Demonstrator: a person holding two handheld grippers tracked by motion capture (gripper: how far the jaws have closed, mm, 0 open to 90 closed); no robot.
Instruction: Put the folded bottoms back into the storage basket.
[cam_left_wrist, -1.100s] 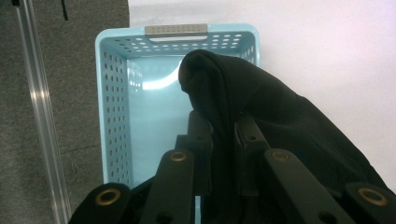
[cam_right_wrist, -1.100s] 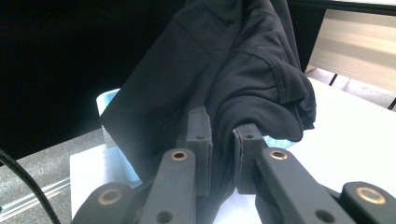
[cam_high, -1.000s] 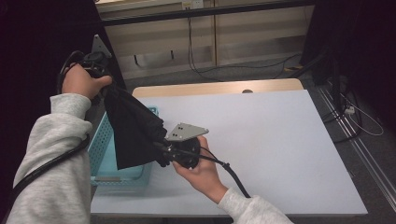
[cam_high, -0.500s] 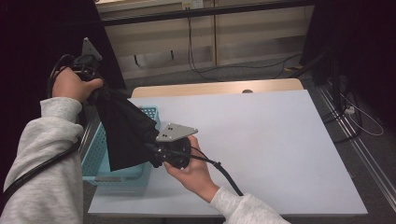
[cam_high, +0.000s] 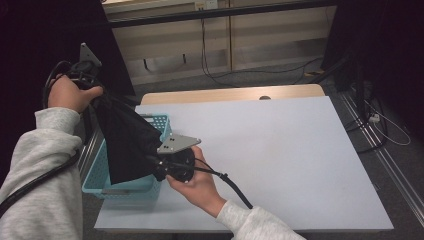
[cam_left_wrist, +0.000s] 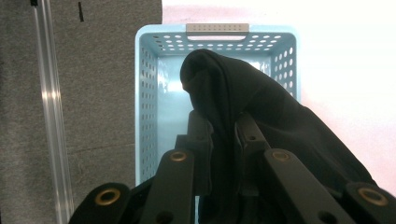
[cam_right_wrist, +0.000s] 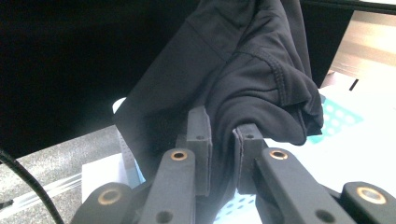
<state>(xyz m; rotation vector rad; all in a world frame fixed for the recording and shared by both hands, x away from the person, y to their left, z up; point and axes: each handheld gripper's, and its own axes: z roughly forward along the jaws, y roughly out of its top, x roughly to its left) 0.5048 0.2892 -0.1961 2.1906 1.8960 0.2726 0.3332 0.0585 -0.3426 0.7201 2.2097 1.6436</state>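
One soft black stitched fabric garment (cam_high: 127, 142) hangs stretched between my two grippers, above one pale blue perforated plastic basket (cam_high: 102, 175) at the left edge of the smooth white bench (cam_high: 280, 155). My left gripper (cam_high: 95, 95) and right gripper (cam_high: 156, 165) each pinch its folds, fingers (cam_right_wrist: 200, 135) nearly closed. Grey carpet (cam_left_wrist: 107, 93) lies below; dark curtains (cam_high: 30, 40) surround.

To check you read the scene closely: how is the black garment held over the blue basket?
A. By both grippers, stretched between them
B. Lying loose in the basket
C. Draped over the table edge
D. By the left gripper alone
A: the left gripper and right gripper each clamp the black garment above the blue basket.
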